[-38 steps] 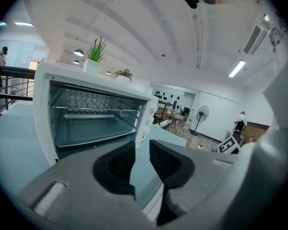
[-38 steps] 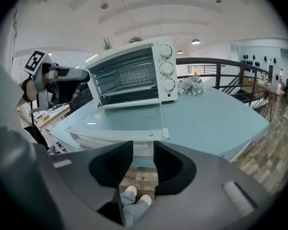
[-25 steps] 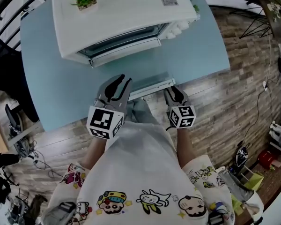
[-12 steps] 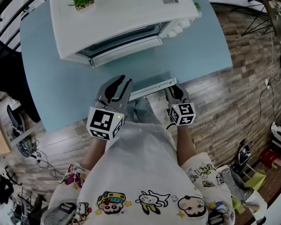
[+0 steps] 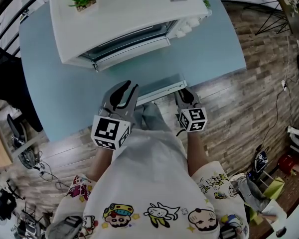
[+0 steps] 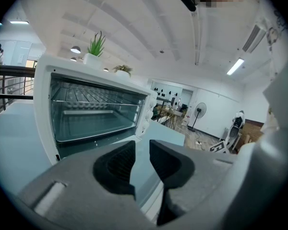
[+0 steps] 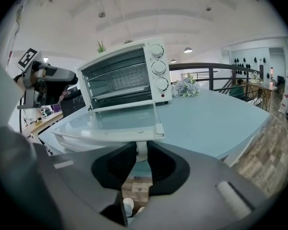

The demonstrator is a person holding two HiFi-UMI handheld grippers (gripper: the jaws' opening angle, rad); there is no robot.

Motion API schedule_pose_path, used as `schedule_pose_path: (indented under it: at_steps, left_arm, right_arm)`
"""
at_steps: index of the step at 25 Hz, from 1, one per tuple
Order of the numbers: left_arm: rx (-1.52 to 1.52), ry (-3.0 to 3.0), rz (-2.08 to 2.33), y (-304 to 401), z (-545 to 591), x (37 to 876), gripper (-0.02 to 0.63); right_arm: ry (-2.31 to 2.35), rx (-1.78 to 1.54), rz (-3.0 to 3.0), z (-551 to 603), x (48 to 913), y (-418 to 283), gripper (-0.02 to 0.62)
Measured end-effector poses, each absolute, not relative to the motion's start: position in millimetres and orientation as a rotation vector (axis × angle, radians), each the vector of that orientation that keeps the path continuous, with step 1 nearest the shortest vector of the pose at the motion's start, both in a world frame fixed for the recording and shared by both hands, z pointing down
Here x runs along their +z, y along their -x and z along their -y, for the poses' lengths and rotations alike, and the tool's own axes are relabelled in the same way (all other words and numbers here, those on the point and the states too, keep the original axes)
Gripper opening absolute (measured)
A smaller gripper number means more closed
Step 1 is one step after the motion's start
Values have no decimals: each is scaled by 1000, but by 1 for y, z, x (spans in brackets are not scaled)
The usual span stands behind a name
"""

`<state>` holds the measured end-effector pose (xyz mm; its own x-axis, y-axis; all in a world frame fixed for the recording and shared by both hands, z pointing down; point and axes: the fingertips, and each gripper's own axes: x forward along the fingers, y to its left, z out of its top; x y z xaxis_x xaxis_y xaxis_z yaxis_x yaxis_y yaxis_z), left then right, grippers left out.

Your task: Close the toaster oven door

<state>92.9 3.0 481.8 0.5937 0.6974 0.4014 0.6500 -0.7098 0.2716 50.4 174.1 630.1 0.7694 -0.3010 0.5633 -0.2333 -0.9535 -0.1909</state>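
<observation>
my right hand-held gripper (image 5: 186, 97) has just been closing on the door handle (image 7: 141, 150), pinching it, i think. the door (image 7: 110, 121) lies flat, sideways, at the near edge of the tabletop (image 5: 214, 49). left hand-held gripper (image 5: 123, 91) open, empty.

Looking along the right gripper (image 7: 140, 147) at a white toaster oven (image 7: 127, 73) sitting on a pale blue table (image 7: 216, 123). Noting the oven door (image 7: 110, 121) lying open and flat in front of the oven. Having just been closing the jaws, now pinching the white door handle (image 7: 141, 153) at the door's near edge, pads touching either side. Logging three knobs (image 7: 158, 67) down the oven's right face, small plant (image 7: 101, 47) on top, pale flowers (image 7: 185, 87) right of the oven, left gripper (image 7: 69, 78) left of it.
</observation>
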Motion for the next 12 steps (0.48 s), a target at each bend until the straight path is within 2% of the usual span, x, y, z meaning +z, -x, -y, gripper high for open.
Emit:
schedule_pose_path:
  at_steps: [12]
  left_arm:
    - [706,-2743,-1112,-92,5,472,84]
  right_arm:
    - [2860,-894,-405,-176,615,-50,81]
